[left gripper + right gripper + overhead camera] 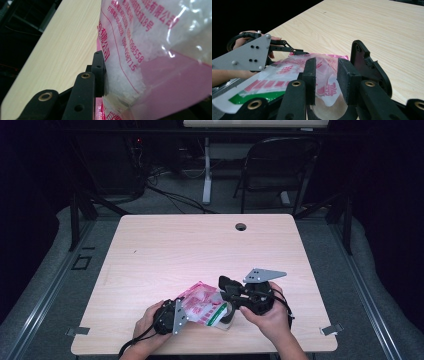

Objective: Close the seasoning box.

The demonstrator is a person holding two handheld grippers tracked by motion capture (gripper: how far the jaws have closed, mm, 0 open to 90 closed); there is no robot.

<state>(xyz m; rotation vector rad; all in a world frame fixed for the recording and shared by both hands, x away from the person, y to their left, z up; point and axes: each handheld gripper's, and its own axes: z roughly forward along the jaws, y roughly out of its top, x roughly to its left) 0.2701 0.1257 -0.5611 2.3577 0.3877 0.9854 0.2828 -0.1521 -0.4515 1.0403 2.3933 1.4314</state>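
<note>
A pink and clear plastic bag [202,304] with red print and white granules inside lies near the table's front edge. My left gripper [185,308] is shut on the bag's left side. One of its fingers [98,71] presses on the bag [150,50], and the other is hidden behind the plastic. My right gripper [226,295] stands open at the bag's right end. Its pads [349,77] are apart, with the bag [287,72] just beyond them. A round clear container [324,110] sits under that end. The left gripper [297,53] holds the bag's far side.
The light wooden table [200,245] has a cable hole [241,226] near its far edge. Small metal clamps [331,329] sit at the front corners. A folding chair [280,165] and cables stand on the floor beyond the table.
</note>
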